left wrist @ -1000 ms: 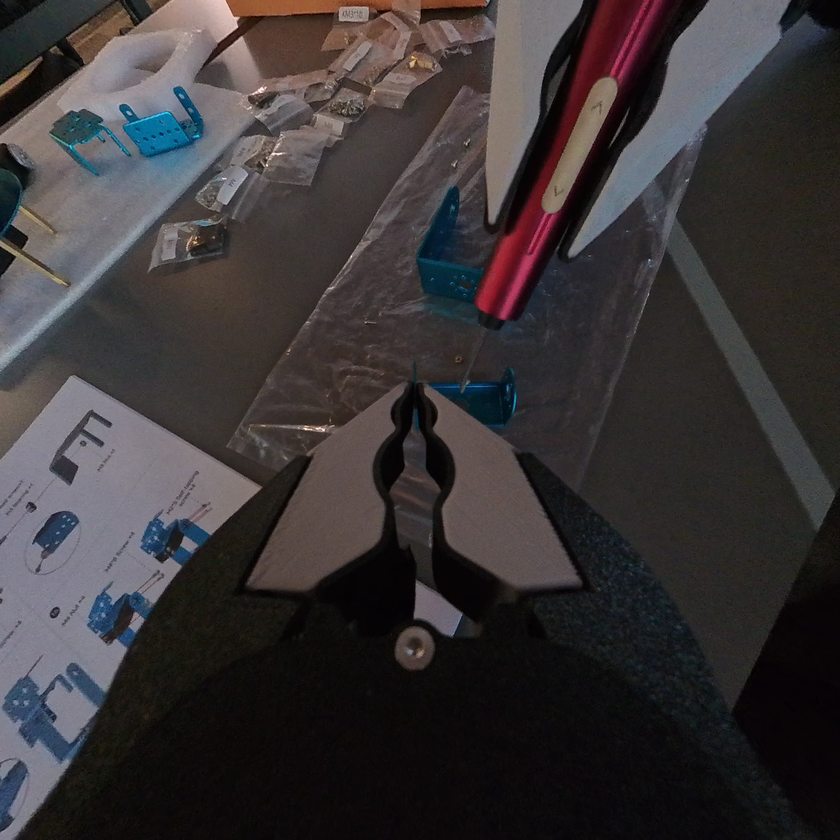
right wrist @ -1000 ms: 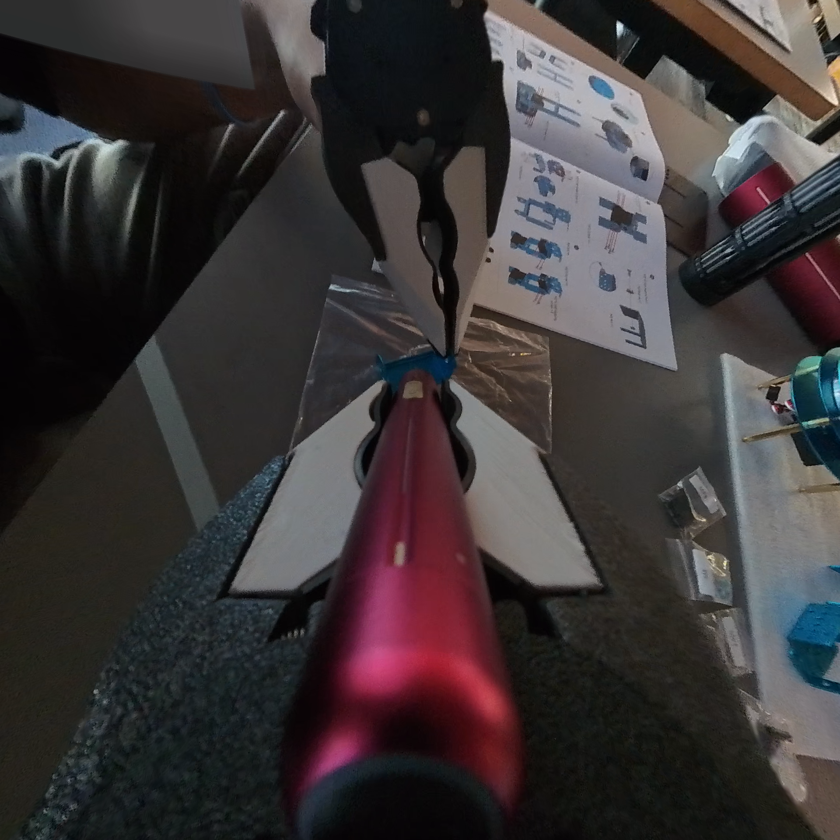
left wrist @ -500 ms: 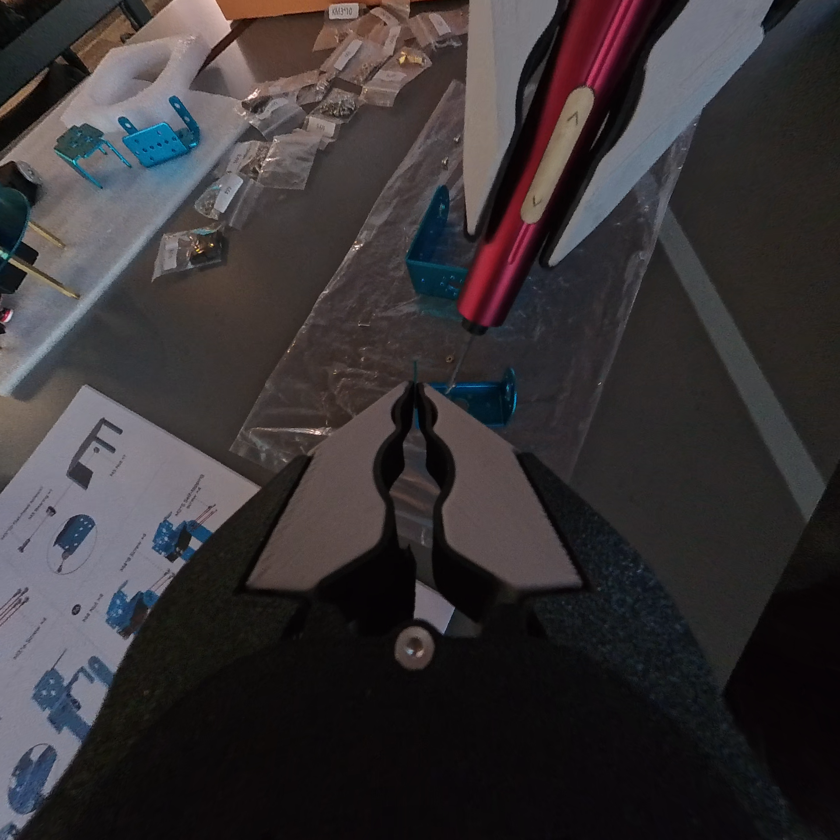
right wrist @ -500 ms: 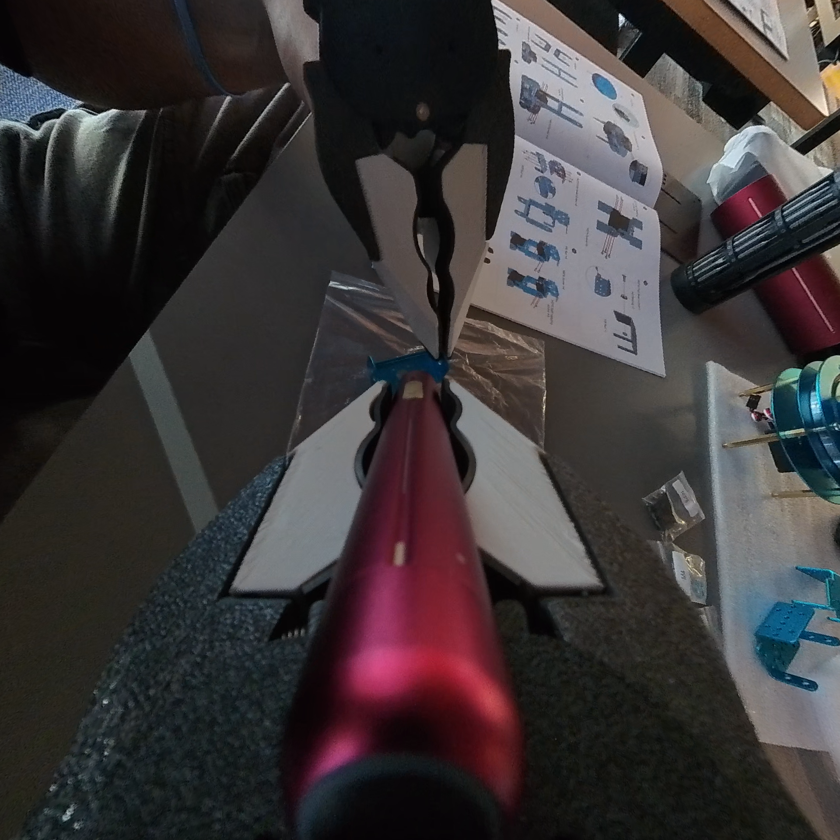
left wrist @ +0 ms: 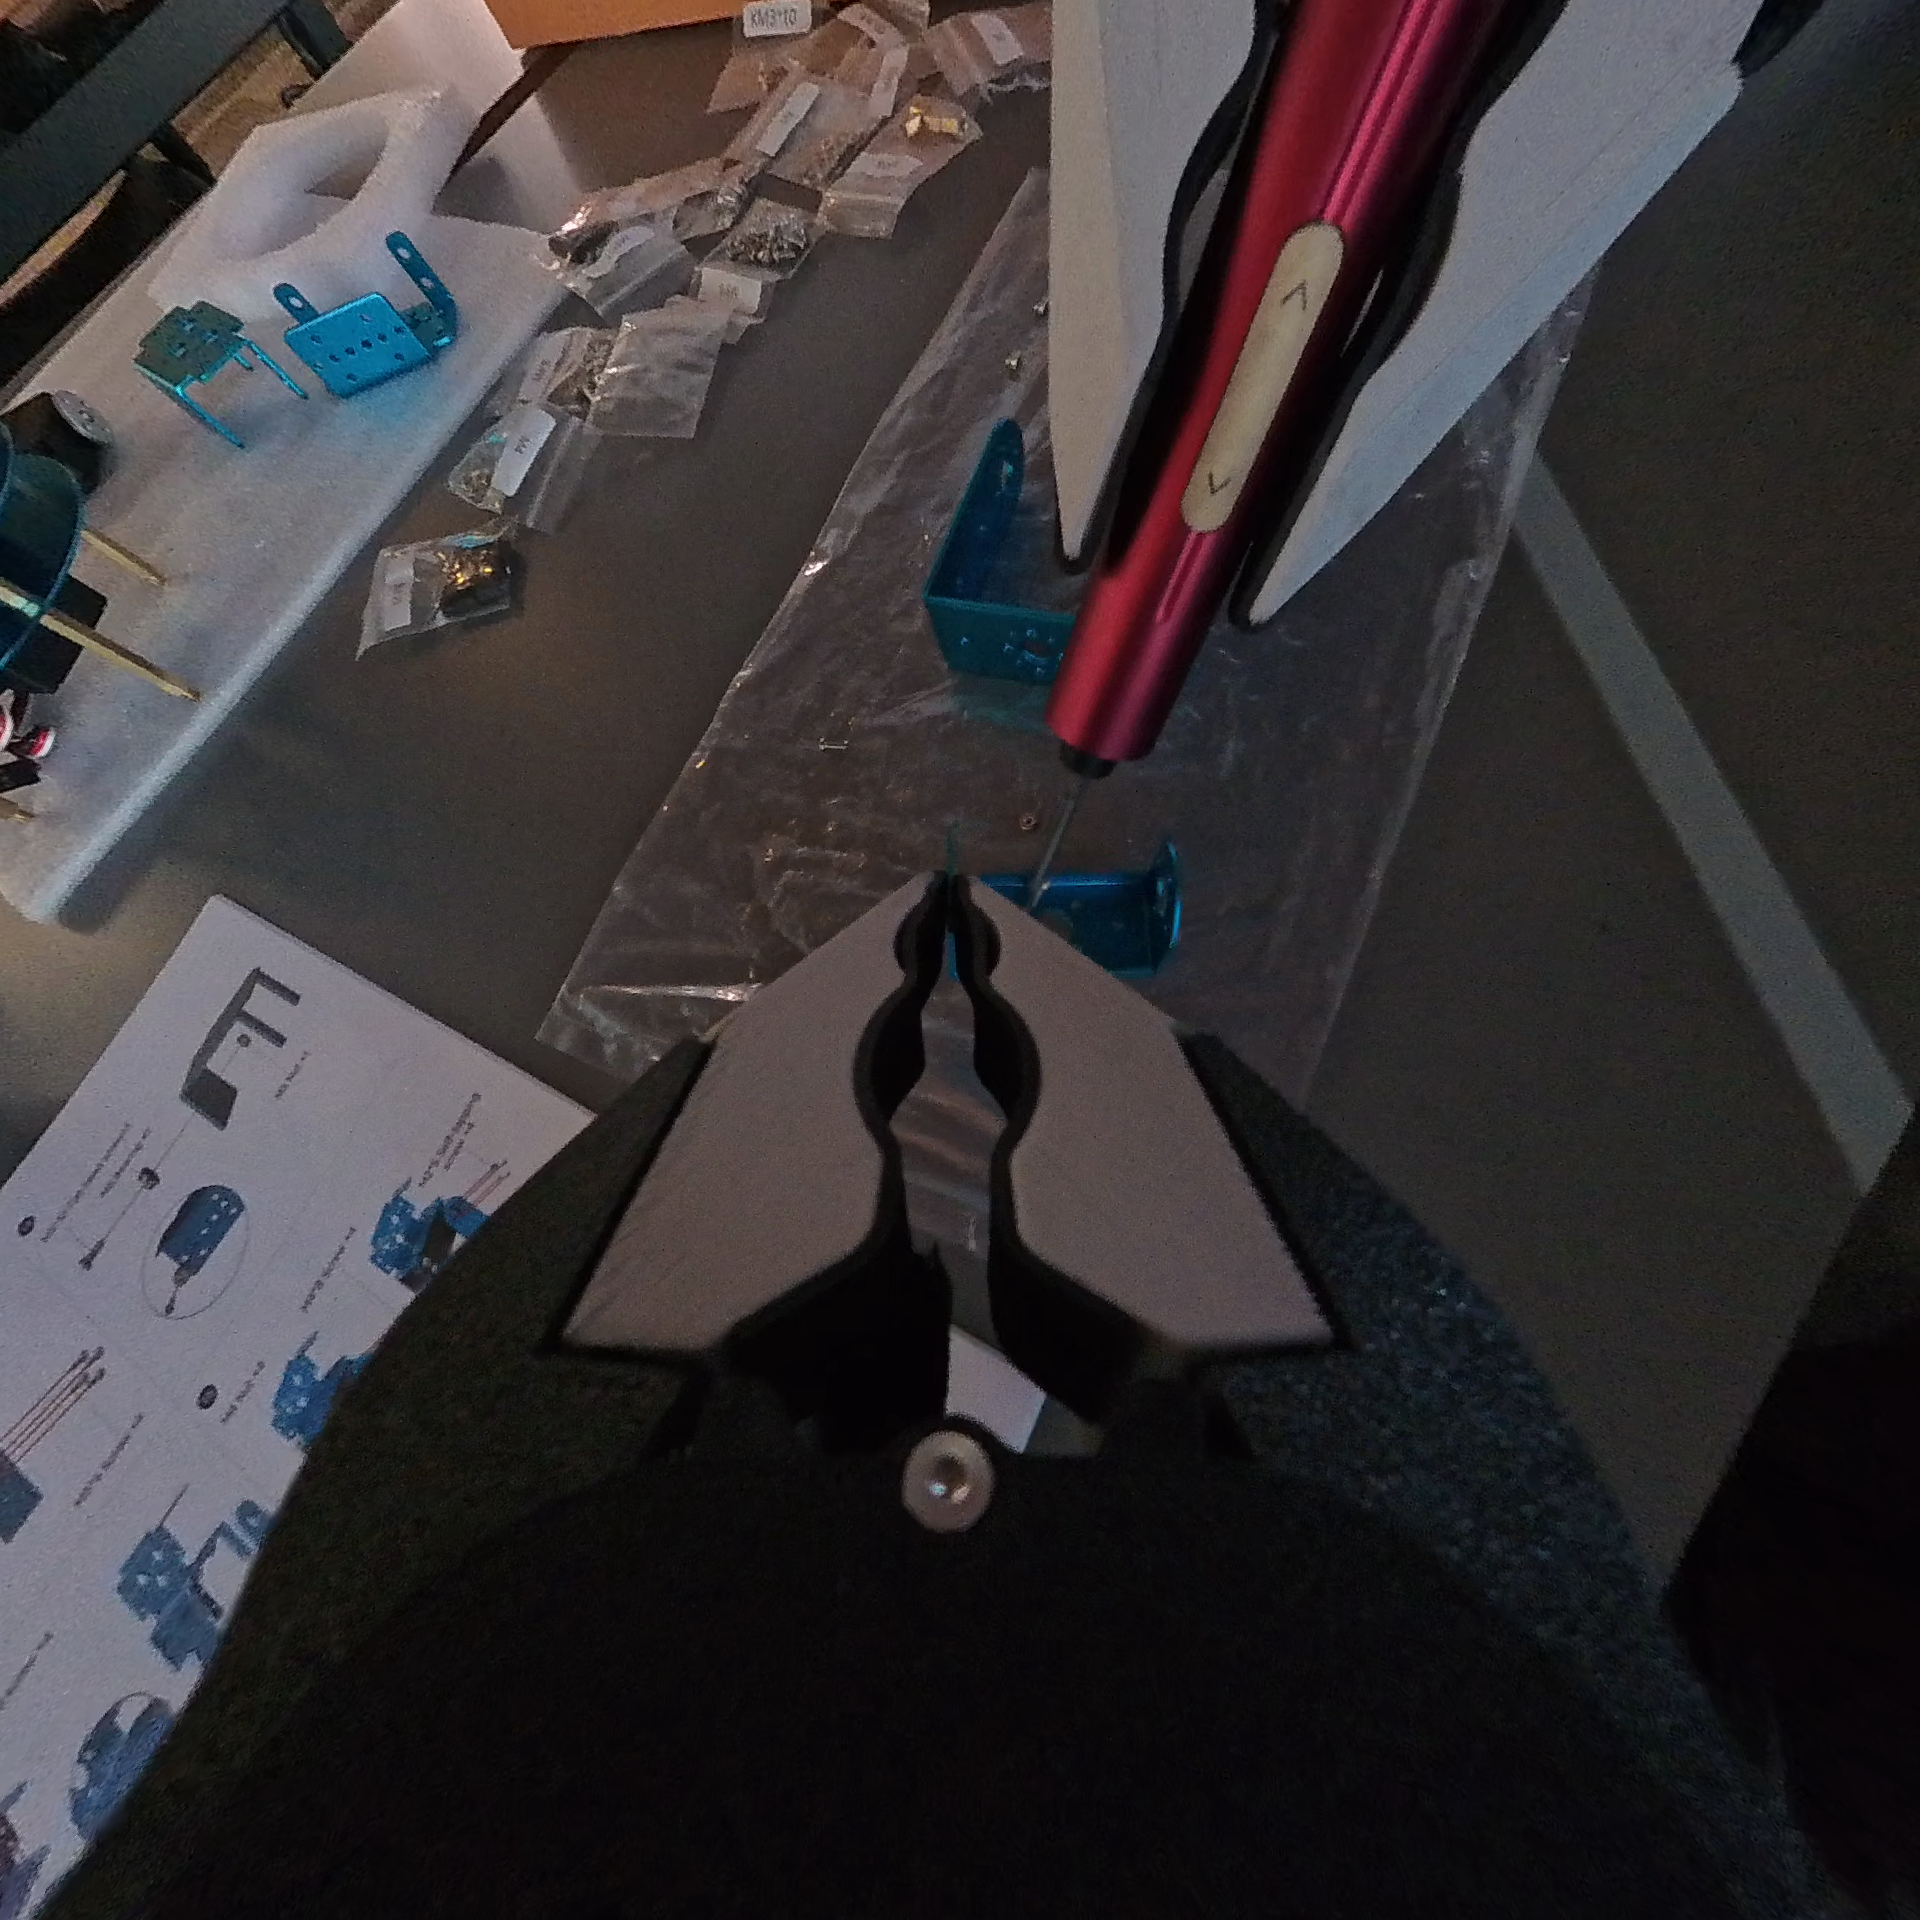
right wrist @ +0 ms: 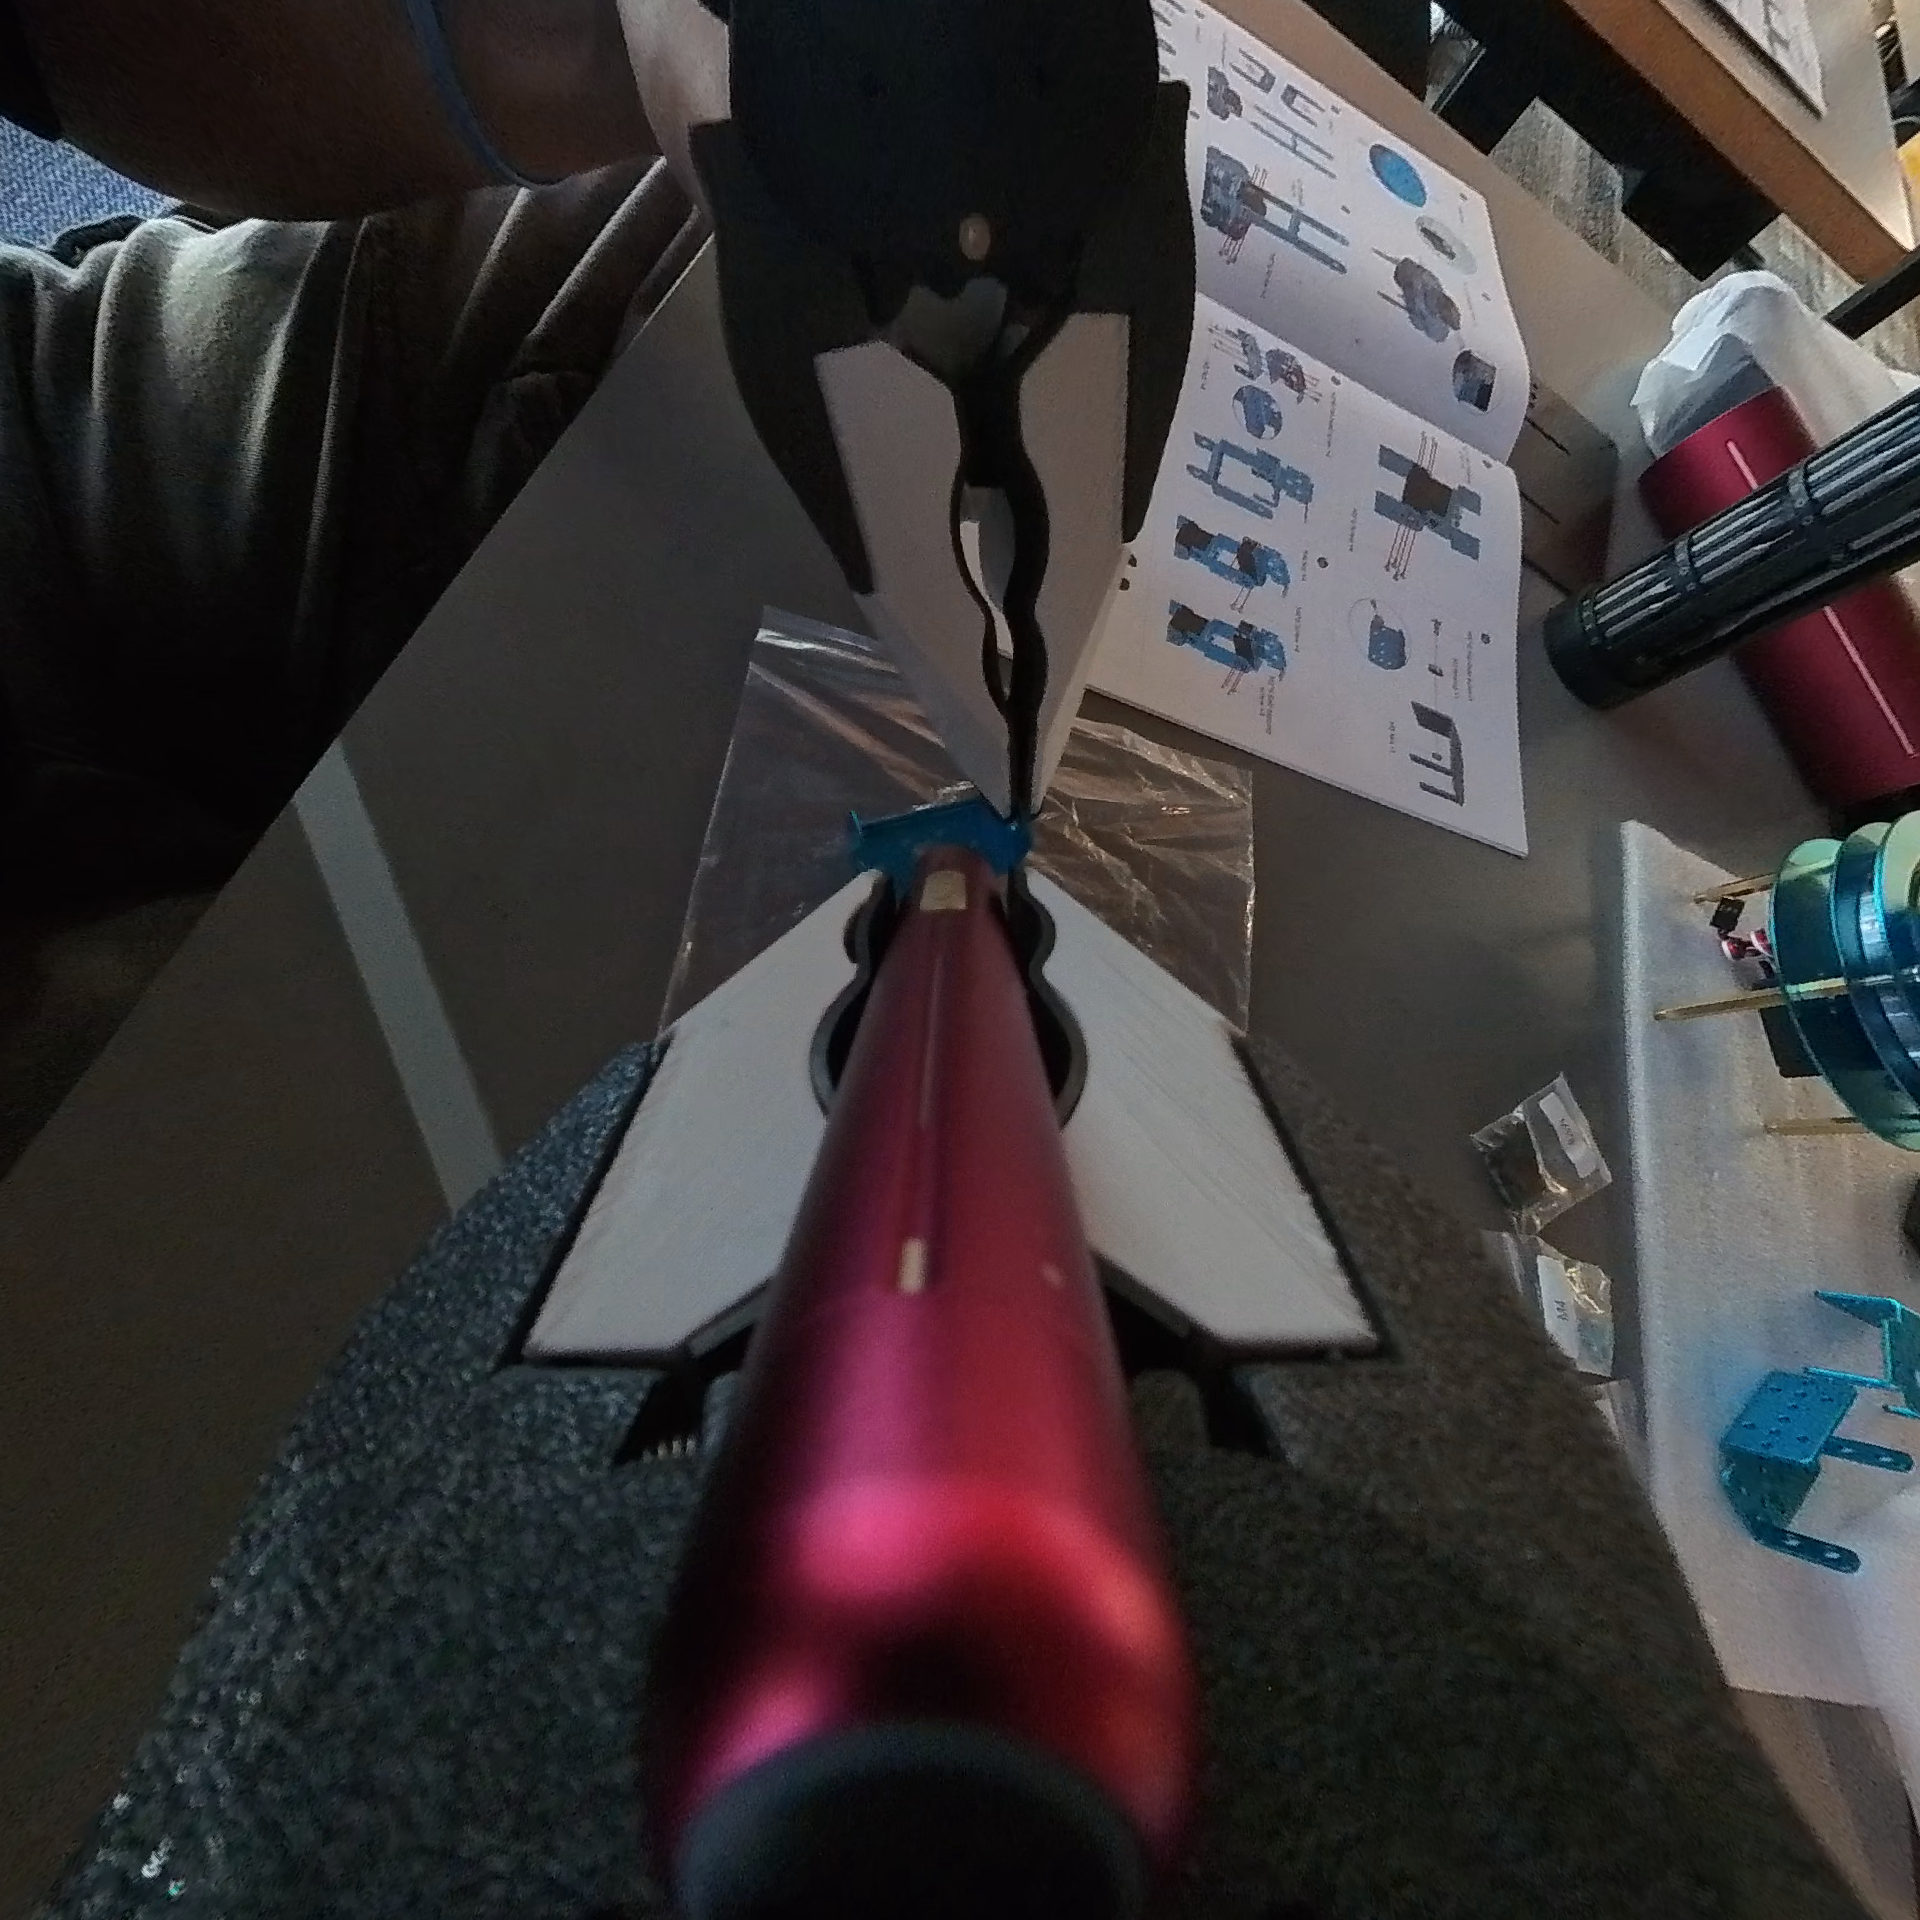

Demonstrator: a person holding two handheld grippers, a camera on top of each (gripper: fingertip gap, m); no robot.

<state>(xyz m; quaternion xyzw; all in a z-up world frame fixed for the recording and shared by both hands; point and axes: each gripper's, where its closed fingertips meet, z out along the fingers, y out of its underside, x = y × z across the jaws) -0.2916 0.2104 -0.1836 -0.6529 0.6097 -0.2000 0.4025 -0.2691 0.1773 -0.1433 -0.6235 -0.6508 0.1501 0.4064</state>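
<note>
- Left wrist view: left gripper (left wrist: pixel 951 883), fingers closed on a thin upright flange of a blue bracket (left wrist: pixel 1101 904); the bracket body lies just ahead and right of the tips.
- Bracket rests on a clear plastic bag (left wrist: pixel 831 790), which spreads forward from the tips across the grey table (left wrist: pixel 1455 1039).
- Right gripper (left wrist: pixel 1164 592) comes in from above and ahead, fingers clamped around a red screwdriver (left wrist: pixel 1226 416); its thin bit meets the bracket just right of the left tips.
- Second blue bracket (left wrist: pixel 987 603) farther ahead on the bag, partly behind the screwdriver.
- Left of the gripper: instruction sheet (left wrist: pixel 156 1195). Ahead-left: small parts bags (left wrist: pixel 644 322), a white foam sheet (left wrist: pixel 208 499) bearing more blue brackets (left wrist: pixel 364 332).

- Right wrist view: right gripper (right wrist: pixel 951 883), fingers closed around the screwdriver (right wrist: pixel 935 1351), which runs forward along the gripper's middle; its nose sits at the bracket (right wrist: pixel 914 831); the bit is hidden.
- Left gripper (right wrist: pixel 1013 800) hangs from above and ahead, tips shut on the bracket's right end.
- Bag (right wrist: pixel 1143 831) under the bracket.
- Ahead-right: instruction sheet (right wrist: pixel 1351 416), a red cylinder (right wrist: pixel 1787 582) crossed by a black ribbed cylinder (right wrist: pixel 1714 582).
- Right: foam sheet (right wrist: pixel 1714 1351), a teal round assembly (right wrist: pixel 1849 977), a blue bracket (right wrist: pixel 1787 1455), parts bags (right wrist: pixel 1538 1143).
- Ahead-left: a person's sleeve (right wrist: pixel 260 468).
</note>
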